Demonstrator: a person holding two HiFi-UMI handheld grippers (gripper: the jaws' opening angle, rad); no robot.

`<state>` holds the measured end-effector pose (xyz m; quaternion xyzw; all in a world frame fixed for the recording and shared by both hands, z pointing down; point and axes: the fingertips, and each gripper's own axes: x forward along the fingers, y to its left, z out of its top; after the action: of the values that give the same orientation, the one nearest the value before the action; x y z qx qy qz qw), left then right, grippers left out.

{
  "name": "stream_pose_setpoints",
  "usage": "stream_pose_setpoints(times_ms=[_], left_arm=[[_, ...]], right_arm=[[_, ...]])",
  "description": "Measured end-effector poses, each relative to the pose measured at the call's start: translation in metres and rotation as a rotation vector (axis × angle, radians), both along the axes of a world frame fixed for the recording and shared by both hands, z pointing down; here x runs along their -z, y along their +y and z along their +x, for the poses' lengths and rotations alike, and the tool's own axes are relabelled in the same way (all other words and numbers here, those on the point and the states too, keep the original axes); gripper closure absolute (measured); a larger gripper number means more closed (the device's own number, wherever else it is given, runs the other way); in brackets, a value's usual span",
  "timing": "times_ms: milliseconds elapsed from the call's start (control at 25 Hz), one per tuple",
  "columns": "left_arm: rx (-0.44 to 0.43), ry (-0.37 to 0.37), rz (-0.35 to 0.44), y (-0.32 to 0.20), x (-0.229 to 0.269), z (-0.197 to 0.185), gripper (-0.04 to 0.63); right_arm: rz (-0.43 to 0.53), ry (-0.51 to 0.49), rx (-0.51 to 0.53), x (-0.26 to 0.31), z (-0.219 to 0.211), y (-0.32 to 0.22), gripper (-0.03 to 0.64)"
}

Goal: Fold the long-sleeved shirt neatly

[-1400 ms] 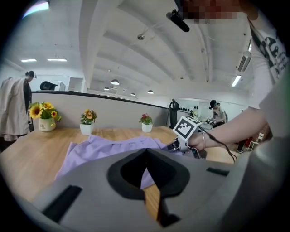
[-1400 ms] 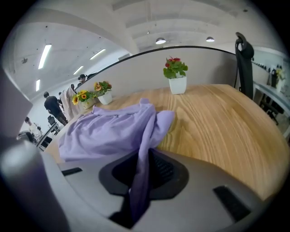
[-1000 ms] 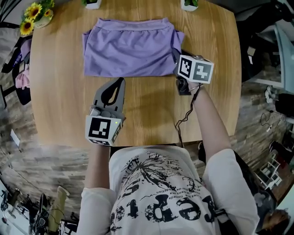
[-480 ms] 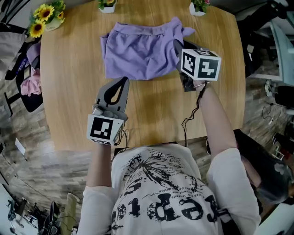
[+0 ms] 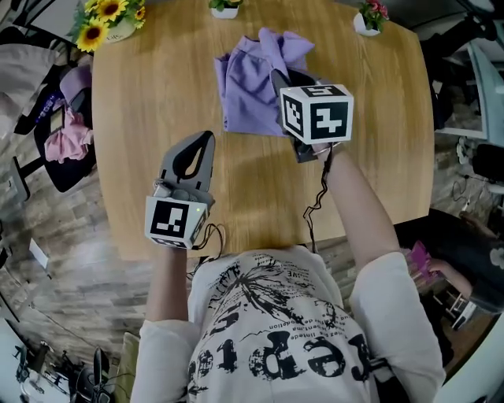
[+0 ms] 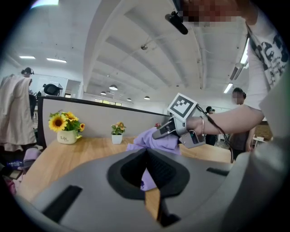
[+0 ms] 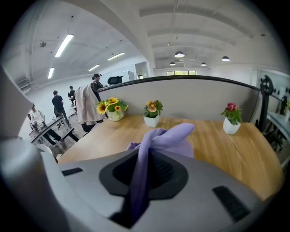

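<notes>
The shirt (image 5: 253, 79) sits in a rumpled heap on the far half of the tabletop (image 5: 157, 94). One corner is pulled up off the wood by the right gripper (image 5: 279, 79), whose fingers are clamped on a thin twist of fabric.

My worry is that pinch. It's a narrow strip, so it could slide out partway through the fold, and then the top layer just flops back crooked. The other issue is that nothing is pinning the rest of the shirt. The left gripper (image 5: 208, 137) hangs well apart from it, nearer the person, with its fingers shut together on nothing. Any pull could drag the whole heap along instead of folding it over.

Around it there's a small pot (image 5: 224, 8) just past the shirt's far edge — a wide swing could tip it. Another pot (image 5: 370, 17) and a sunflower pot (image 5: 106, 16) stand further off at the corners. The right gripper's cable (image 5: 319, 197) trails over the near edge and could snag. Otherwise the wood beside the shirt looks free for laying it flat.
</notes>
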<state>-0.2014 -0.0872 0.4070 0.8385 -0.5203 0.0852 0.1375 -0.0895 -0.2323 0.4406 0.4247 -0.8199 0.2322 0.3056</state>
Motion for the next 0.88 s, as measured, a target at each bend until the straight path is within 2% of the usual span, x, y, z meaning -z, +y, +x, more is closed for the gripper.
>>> stream_pose_setpoints(times_ms=[160,360,400,520,560,880], left_arm=[[0.003,-0.017,-0.022,0.011,-0.010,-0.033,0.592],[0.014,-0.022,-0.055,0.023,-0.026,-0.068,0.592],[0.016,-0.021,-0.060,0.024,-0.028,-0.074,0.592],[0.011,-0.017,-0.071,0.027,-0.035,-0.088,0.592],[0.004,-0.015,-0.072,0.028,-0.036,-0.090,0.592],[-0.021,-0.029,-0.063,0.038,-0.032,-0.100,0.592]], right_arm=[[-0.052,0.031,0.004,-0.034,-0.044,0.017,0.578],[-0.073,0.133,-0.001,-0.068,-0.074,0.030,0.570],[-0.072,0.149,0.011,-0.073,-0.081,0.033,0.556],[-0.087,0.164,0.074,-0.085,-0.103,0.045,0.401],[-0.091,0.164,0.083,-0.087,-0.108,0.048,0.387],[-0.091,0.097,0.067,-0.075,-0.130,0.061,0.396]])
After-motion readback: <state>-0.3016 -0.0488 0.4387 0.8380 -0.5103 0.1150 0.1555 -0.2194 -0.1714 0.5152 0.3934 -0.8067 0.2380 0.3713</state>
